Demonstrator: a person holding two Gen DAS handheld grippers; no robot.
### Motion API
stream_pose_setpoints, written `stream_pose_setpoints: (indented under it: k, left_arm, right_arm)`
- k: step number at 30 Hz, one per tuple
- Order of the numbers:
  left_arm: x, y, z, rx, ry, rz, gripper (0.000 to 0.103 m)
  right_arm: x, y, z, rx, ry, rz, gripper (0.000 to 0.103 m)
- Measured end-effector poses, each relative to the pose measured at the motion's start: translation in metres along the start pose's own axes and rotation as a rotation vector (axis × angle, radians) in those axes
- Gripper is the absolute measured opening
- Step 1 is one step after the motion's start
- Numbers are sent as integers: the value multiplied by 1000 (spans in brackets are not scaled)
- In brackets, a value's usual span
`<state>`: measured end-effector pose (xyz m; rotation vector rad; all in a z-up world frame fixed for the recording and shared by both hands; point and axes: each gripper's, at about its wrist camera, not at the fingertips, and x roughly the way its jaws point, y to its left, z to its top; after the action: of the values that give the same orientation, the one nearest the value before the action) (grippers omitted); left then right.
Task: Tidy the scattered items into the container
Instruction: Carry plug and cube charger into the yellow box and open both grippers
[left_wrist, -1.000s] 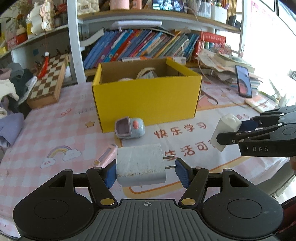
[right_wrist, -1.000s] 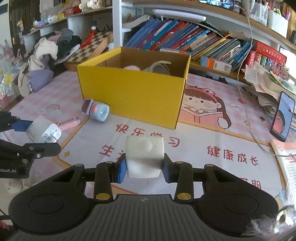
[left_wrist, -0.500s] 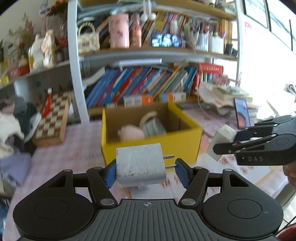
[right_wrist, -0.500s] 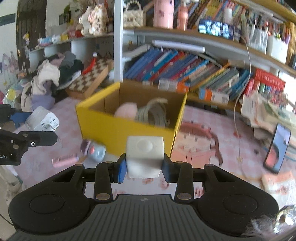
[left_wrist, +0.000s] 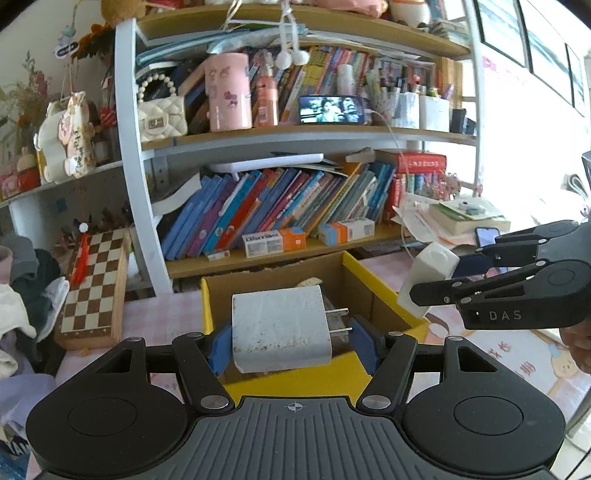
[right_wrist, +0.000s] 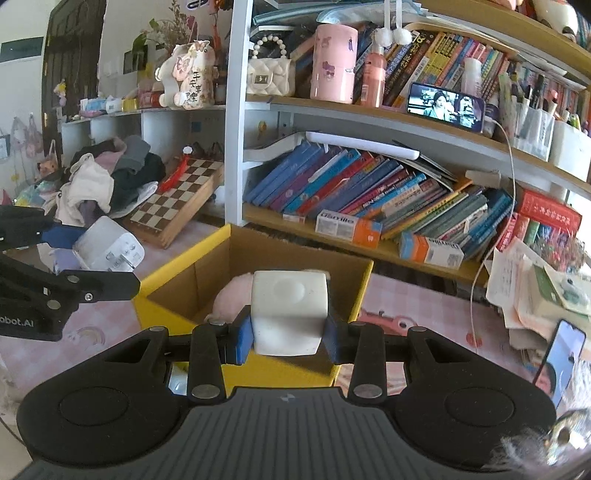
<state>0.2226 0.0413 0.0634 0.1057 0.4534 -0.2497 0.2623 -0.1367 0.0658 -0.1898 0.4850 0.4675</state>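
**Both grippers loaded above the yellow cardboard box**

The left gripper (left_wrist: 291, 341) clamps a white two-prong charger (left_wrist: 279, 328) by its flat sides; the right gripper (right_wrist: 284, 334) clamps a white cube adapter (right_wrist: 289, 312). Both hang over the near edge of the yellow cardboard box (right_wrist: 347, 291). Each item looks light, rigid and smooth, so flat opposing faces are the best hold. Only the right wrist view shows the pink plush item (right_wrist: 231, 301) inside the box.

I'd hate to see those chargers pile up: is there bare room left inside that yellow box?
Yes. In the yellow box, bare cardboard floor shows along the left wall, beside the pink plush. The middle is hidden behind the white cube charger and the white plug adapter.
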Motion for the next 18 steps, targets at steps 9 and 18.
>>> stream_pose_setpoints:
  k: [9, 18]
  left_arm:
    - [32, 9, 1, -5, 32, -11, 65]
    - [68, 17, 2, 12, 112, -52, 65]
  right_arm:
    - [35, -7, 10, 25, 50, 32, 36]
    - [68, -13, 9, 28, 117, 42, 36]
